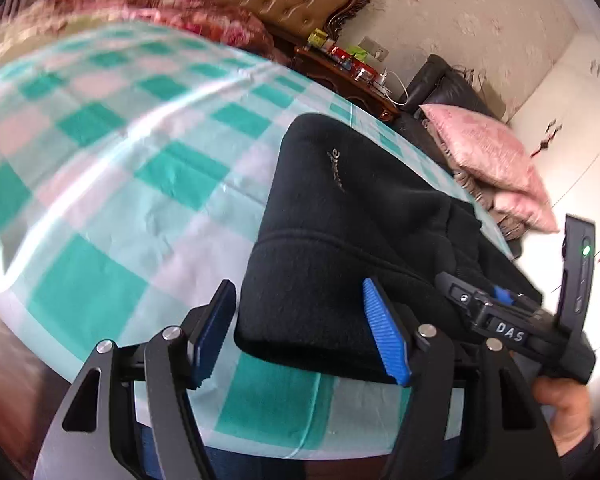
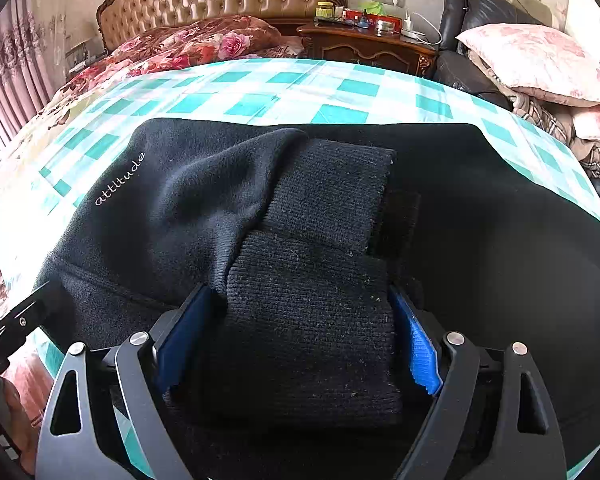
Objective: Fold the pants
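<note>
Black fleece pants (image 2: 188, 200) (embroidered "attitude"), folded, ribbed cuffs on top

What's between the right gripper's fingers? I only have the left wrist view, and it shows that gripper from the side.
Observer: A ribbed cuff of the black pants lies between the right gripper's fingers, which are spread wide.
Operator: Is the other cuff lined up with it?
Observer: No. The second cuff sits farther from the camera, shifted to the right, and the near one overlaps its edge.
Operator: I see stitched lettering but can't read it.
Observer: The lettering reads "attitude" and lies face up, left of the cuffs.
</note>
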A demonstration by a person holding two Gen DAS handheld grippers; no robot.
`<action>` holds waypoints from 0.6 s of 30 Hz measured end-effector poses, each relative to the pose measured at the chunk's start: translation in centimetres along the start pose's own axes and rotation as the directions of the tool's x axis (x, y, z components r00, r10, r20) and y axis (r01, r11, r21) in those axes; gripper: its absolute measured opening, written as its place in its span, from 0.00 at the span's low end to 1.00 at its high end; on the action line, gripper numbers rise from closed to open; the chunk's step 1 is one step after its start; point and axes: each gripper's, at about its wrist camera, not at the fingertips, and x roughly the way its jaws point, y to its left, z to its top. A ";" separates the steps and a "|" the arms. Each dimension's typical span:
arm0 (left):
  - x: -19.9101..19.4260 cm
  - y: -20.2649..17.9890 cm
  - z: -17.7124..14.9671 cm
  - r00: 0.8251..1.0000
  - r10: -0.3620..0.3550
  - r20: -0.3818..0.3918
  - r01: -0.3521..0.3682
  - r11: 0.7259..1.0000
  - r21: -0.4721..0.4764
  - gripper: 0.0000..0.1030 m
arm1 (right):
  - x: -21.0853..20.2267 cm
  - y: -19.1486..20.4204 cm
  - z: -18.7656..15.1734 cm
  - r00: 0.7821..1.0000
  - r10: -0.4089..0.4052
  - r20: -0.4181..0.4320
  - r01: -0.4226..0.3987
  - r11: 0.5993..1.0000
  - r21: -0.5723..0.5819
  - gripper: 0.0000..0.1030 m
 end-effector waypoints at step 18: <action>-0.9 -0.5 0.0 0.999 -0.032 0.004 0.032 0.999 0.012 0.36 | 0.1 -0.2 0.5 1.000 -0.004 -0.025 0.004 1.000 0.007 0.84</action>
